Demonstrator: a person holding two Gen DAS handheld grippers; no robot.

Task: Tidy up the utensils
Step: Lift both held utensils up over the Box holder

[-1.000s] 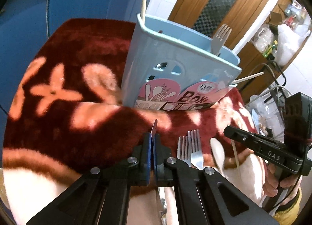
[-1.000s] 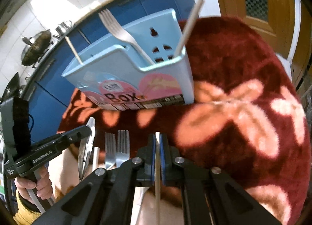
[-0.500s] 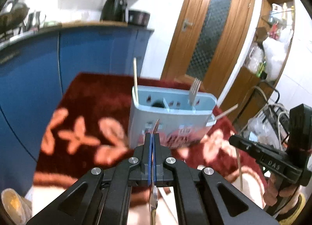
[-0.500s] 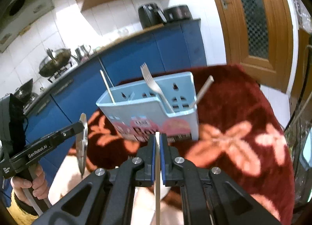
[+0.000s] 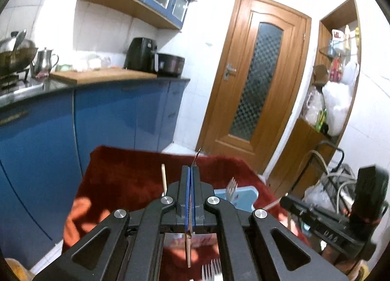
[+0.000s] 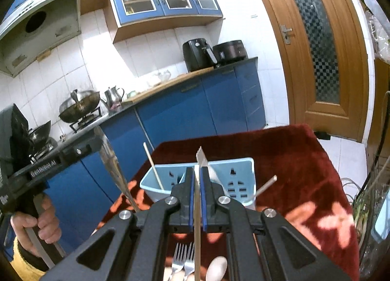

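My left gripper (image 5: 190, 171) is shut on a thin metal knife (image 5: 196, 156), its tip rising past the jaws; from the right wrist view the blade (image 6: 114, 169) hangs slanted from that gripper (image 6: 97, 139). My right gripper (image 6: 198, 173) is shut on a wooden chopstick (image 6: 197, 237), held above the light blue utensil box (image 6: 241, 181). The box holds a fork (image 6: 202, 159) and two chopsticks (image 6: 153, 166), and also shows in the left wrist view (image 5: 243, 195). Two forks (image 6: 182, 261) and a white spoon (image 6: 217, 268) lie below on the red blanket (image 6: 292, 159).
The red flowered blanket covers the table (image 5: 126, 173). Blue kitchen cabinets (image 6: 185, 115) with pots and appliances stand behind. A wooden door (image 5: 253, 86) is at the right. Cables and bags (image 5: 336, 183) crowd the right side.
Both grippers have risen and tilted up with their utensils; the box and table now sit low in both views and the kitchen fills the frames.
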